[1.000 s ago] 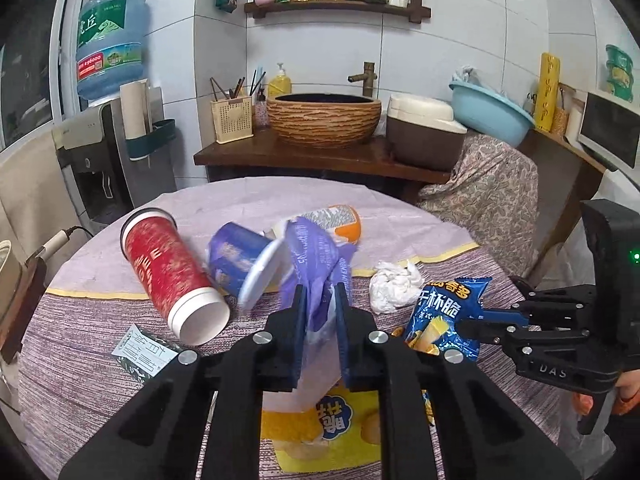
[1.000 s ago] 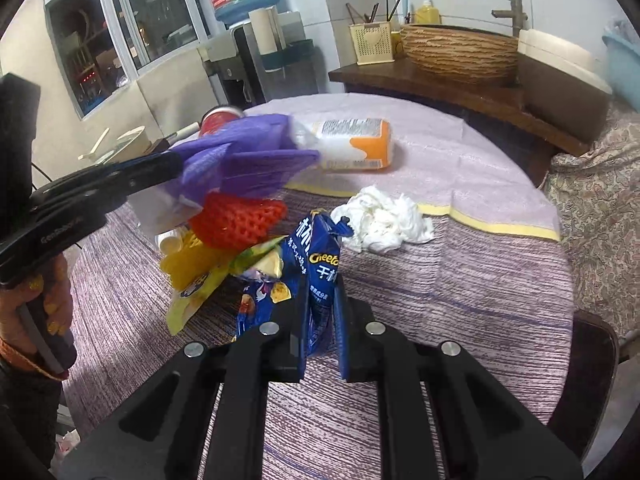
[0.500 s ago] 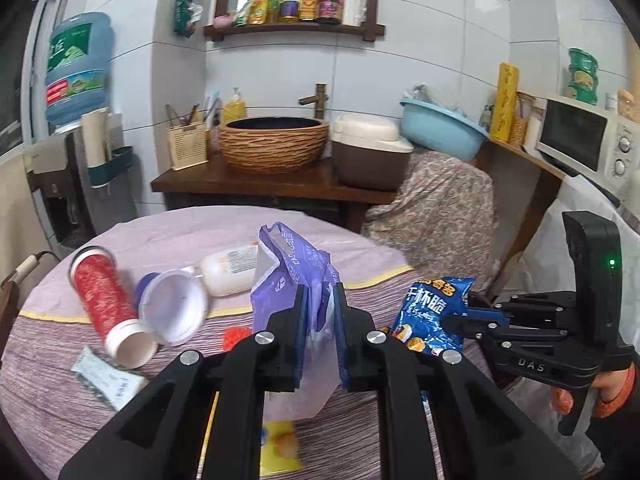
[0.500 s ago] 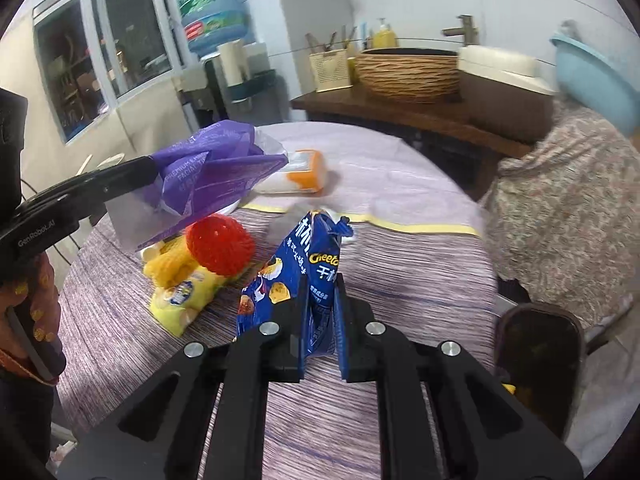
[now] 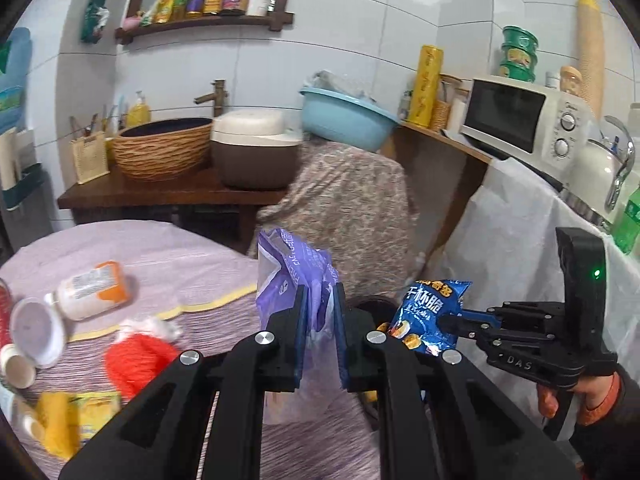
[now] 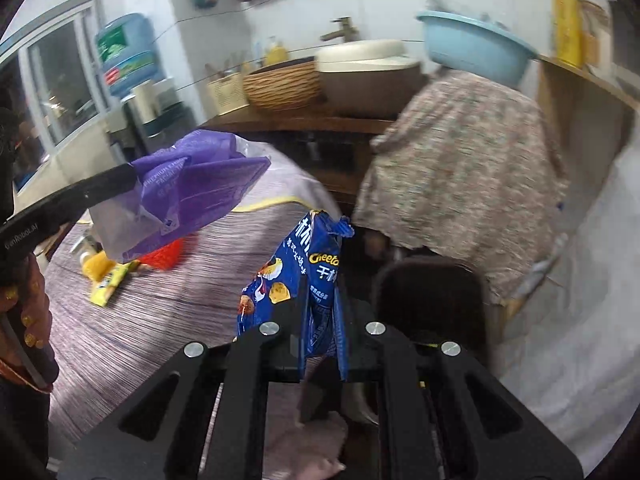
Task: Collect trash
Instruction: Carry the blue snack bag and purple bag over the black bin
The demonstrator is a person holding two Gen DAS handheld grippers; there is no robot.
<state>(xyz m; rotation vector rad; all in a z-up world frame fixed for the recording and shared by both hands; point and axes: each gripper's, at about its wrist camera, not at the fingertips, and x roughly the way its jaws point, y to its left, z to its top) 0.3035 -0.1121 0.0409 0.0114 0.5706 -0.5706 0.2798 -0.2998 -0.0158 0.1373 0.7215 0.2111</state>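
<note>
My left gripper [image 5: 320, 320] is shut on a purple plastic wrapper [image 5: 296, 276] and holds it in the air past the table's right edge. It also shows in the right wrist view [image 6: 192, 192]. My right gripper [image 6: 320, 320] is shut on a blue Cheetos chip bag [image 6: 304, 276], also lifted. That bag also shows in the left wrist view [image 5: 428, 312], at the right gripper's fingertips [image 5: 452, 322]. Both hang above a dark bin [image 6: 432, 300] beside the table.
On the round purple-clothed table [image 5: 160, 248] lie a red mesh ball [image 5: 136, 360], a yellow snack bag [image 5: 68, 416], a white and orange bottle [image 5: 92, 288] and a lidded cup [image 5: 32, 332]. A floral-covered object [image 5: 352, 208] and a white-draped counter [image 5: 520, 248] stand behind.
Both grippers have swung to the right with their loads, from over the table's middle to beyond its right edge, above the dark bin. The table's litter has shifted left in view.
</note>
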